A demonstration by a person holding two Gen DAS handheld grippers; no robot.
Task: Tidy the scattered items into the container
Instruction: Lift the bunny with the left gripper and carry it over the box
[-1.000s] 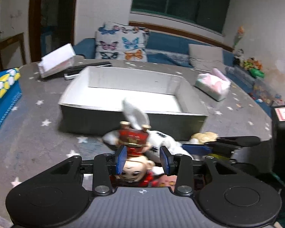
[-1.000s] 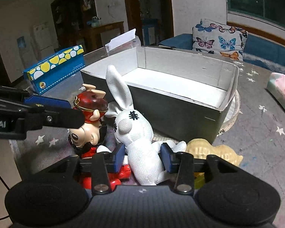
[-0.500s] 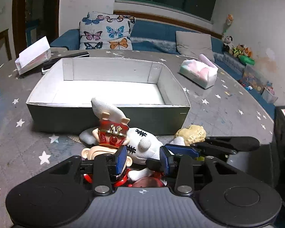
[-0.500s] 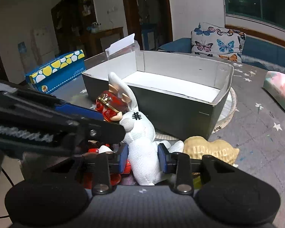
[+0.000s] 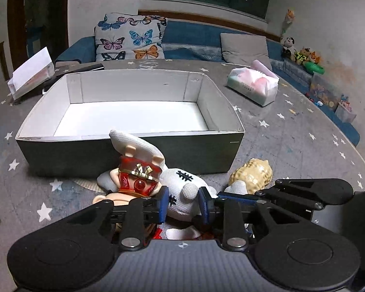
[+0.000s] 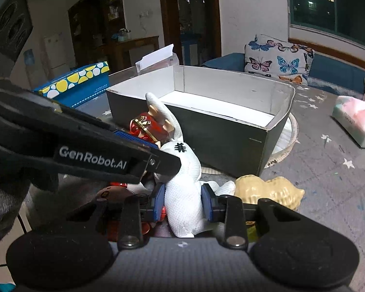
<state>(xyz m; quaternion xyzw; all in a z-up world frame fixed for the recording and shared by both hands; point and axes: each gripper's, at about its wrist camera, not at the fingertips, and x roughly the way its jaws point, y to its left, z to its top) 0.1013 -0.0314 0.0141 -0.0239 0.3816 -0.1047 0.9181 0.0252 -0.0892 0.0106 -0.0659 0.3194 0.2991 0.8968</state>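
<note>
Left wrist view: left tongs (image 5: 183, 205), wide a second ago, are closing around the rabbit's (image 5: 182, 194) head; right tongs (image 6: 183, 205) clamp its body, near the empty box (image 5: 133, 114), ready for lifting.

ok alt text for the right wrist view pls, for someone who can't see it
The right gripper is shut on a white stuffed rabbit lying on a grey starred table, just in front of an empty open box. The left gripper reaches in over a red-hatted doll beside the rabbit, and a tan shell-shaped toy lies on the other side.
</note>
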